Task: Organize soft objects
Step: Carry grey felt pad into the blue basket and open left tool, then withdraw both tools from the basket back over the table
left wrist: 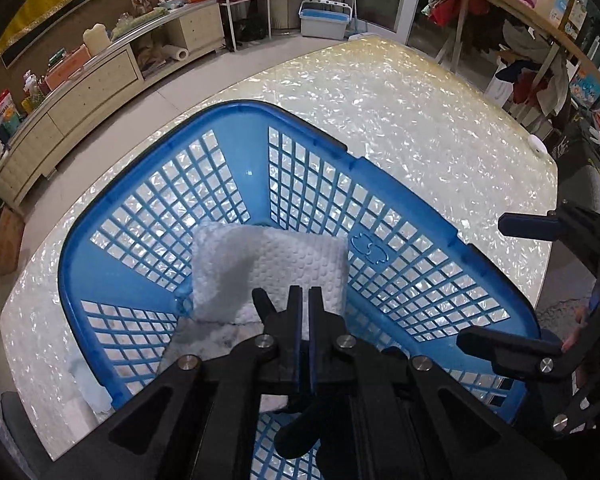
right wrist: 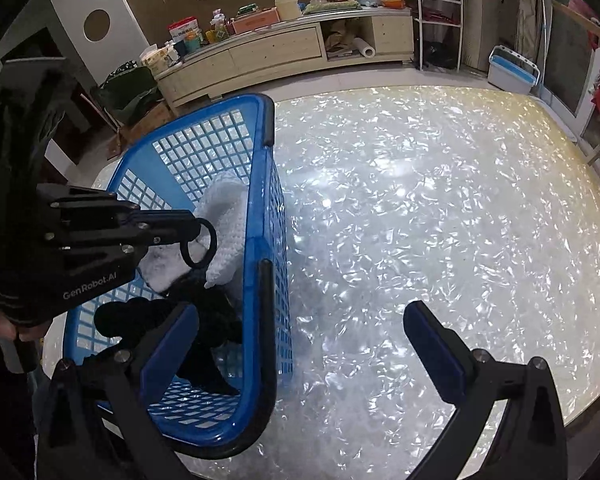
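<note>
A blue plastic lattice basket (left wrist: pixel 312 184) stands on the shiny pearly table (left wrist: pixel 400 104). Inside it lies a folded white textured cloth (left wrist: pixel 296 256), with a black soft item (right wrist: pixel 212 320) beside it in the right wrist view. My left gripper (left wrist: pixel 305 300) hangs over the basket with its jaws together; a black loop (right wrist: pixel 198 244) hangs at its tip in the right wrist view, and I cannot tell if it grips it. My right gripper (right wrist: pixel 300 328) is open and empty, straddling the basket's right wall (right wrist: pixel 266 280); it also shows in the left wrist view (left wrist: pixel 512 280).
A small white cloth piece (left wrist: pixel 92 388) lies on the table left of the basket. A small white round object (left wrist: pixel 537 145) sits at the table's far right edge. Cabinets (right wrist: pixel 284 56) with clutter and a blue-white bin (right wrist: pixel 514 70) stand on the floor beyond.
</note>
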{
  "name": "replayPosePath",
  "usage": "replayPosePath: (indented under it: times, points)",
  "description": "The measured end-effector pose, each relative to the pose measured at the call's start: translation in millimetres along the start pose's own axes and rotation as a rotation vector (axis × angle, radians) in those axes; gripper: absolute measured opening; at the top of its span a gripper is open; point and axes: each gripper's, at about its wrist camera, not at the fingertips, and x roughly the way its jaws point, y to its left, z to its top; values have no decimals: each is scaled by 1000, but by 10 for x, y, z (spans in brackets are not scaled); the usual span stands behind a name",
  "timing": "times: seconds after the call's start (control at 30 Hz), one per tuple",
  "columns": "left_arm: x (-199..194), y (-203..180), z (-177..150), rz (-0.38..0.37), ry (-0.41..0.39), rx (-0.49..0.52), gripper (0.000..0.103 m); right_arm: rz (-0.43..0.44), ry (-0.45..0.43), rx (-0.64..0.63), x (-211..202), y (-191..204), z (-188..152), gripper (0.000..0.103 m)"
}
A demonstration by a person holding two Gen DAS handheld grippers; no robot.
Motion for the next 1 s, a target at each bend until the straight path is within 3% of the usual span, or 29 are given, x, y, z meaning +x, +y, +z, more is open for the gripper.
replayPosePath:
  times: [0.2, 0.33, 0.57, 0.63, 0.77, 0.9, 1.0]
  points:
    - [-102, -21, -22, 23, -20, 0, 4, 6, -4, 0, -70, 1, -13, 103]
    - [-291, -34, -101, 22, -48, -6, 26, 3, -15, -3, -160, 24, -22, 103]
    - [-670, -78, -289, 52, -95, -12, 49, 4, -40, -26, -383, 200, -68, 103]
    - [-764, -73, -343, 56, -103, -21, 62, 6, -50, -35, -435, 262, -95, 103]
    - [-953, -38, -505, 79, -125, -48, 70, 8, -71, -62, -557, 410, -139, 103]
    - [-1147, 32, -675, 101, -148, -78, 85, 11, -86, -80, -642, 559, -165, 103]
    - [-1290, 75, -818, 129, -164, -93, 86, 21, -95, -97, -679, 658, -190, 103]
